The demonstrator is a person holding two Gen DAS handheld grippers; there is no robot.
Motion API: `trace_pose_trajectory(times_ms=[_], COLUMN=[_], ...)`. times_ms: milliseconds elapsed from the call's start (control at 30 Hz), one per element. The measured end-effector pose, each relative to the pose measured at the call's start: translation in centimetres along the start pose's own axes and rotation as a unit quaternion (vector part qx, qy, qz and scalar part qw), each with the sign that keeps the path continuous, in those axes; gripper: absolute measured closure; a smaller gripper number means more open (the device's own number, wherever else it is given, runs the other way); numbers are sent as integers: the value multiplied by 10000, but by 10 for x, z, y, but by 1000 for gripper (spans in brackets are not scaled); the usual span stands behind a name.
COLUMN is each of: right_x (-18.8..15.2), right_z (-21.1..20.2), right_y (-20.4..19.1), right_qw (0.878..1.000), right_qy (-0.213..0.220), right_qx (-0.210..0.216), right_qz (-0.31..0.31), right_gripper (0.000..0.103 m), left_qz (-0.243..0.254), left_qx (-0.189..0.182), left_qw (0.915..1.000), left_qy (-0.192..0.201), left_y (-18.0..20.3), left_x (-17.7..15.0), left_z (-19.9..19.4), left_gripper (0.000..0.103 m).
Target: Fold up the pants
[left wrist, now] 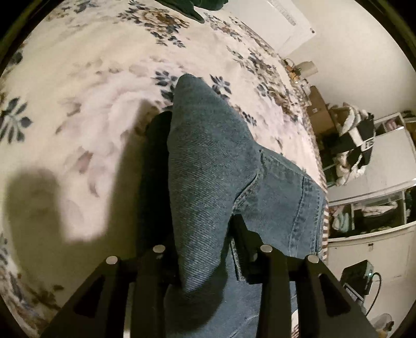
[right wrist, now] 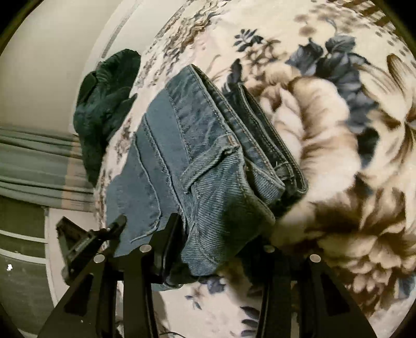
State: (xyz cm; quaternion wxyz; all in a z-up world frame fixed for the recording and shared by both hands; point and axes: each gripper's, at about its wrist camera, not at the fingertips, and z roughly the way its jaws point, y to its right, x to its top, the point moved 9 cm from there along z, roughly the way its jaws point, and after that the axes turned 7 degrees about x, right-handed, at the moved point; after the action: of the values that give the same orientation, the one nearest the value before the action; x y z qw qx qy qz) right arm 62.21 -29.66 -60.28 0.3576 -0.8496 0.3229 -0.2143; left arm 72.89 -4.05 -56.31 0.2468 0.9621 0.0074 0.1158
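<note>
Blue jeans [right wrist: 208, 156] lie folded in a thick stack on the floral blanket [right wrist: 338, 130], waistband layers toward the right. My right gripper [right wrist: 223, 231] is low at the stack's near edge. A denim fold sits between its fingers, which stand a little apart from it, so it reads as open. In the left wrist view a ridge of the jeans [left wrist: 208, 161] rises between the black fingers of my left gripper [left wrist: 200, 169]. Part of the right pad's face shows bare beside the cloth, so the grip looks slack and open.
A dark green garment [right wrist: 104, 104] lies on the bed beyond the jeans and shows at the top edge as the same garment [left wrist: 182, 7]. White shelves with clothes [left wrist: 377, 182] stand past the bed's right edge. A black tool part [right wrist: 85, 239] sits by the jeans' left side.
</note>
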Motion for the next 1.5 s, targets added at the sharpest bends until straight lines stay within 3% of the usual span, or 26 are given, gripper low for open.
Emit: trace_pose_trajectory(times_ms=[67, 133, 167, 233, 300, 333, 433, 533, 667, 933, 1300, 1500], right_x=[2, 3, 3, 3, 1, 0, 0, -1, -8, -44, -112, -164], right_z=[-2, -8, -12, -23, -33, -38, -58, -83, -119, -199, -357, -450], right_y=[-7, -15, -20, -26, -38, -45, -67, -88, -118, -180, -264, -310], right_qw=[9997, 9980, 9953, 9890, 9785, 9736, 9528, 9333, 9199, 9129, 9084, 8977], right_qy=[-50, -74, -90, -50, -13, 21, 225, 508, 697, 913, 1417, 1716], right_qx=[-190, -547, -850, -1270, -1723, -1886, -2435, -2813, -2959, -2774, -2312, -2087], right_qz=[-113, -301, -452, -752, -1129, -1283, -1799, -2175, -2476, -2853, -3181, -3482], right_gripper=[55, 51, 44, 34, 21, 12, 1, 1, 1, 1, 1, 1], left_qz=[157, 536, 767, 1050, 1206, 1296, 1412, 1450, 1505, 1501, 1462, 1380], left_qx=[313, 913, 1325, 1696, 1849, 1955, 2167, 2252, 2363, 2427, 2571, 2546], left_qw=[9993, 9940, 9875, 9789, 9739, 9702, 9630, 9596, 9542, 9476, 9331, 9287], left_qy=[87, 259, 367, 443, 530, 603, 757, 868, 1045, 1434, 2047, 2317], left_y=[3, 8, 12, 21, 29, 35, 48, 60, 81, 122, 175, 201], left_x=[4, 0, -5, -14, -24, -30, -40, -48, -52, -80, -142, -185], left_z=[-7, -19, -29, -42, -54, -63, -82, -101, -126, -209, -344, -411], left_gripper=[70, 69, 66, 51, 19, 14, 11, 7, 7, 7, 7, 7])
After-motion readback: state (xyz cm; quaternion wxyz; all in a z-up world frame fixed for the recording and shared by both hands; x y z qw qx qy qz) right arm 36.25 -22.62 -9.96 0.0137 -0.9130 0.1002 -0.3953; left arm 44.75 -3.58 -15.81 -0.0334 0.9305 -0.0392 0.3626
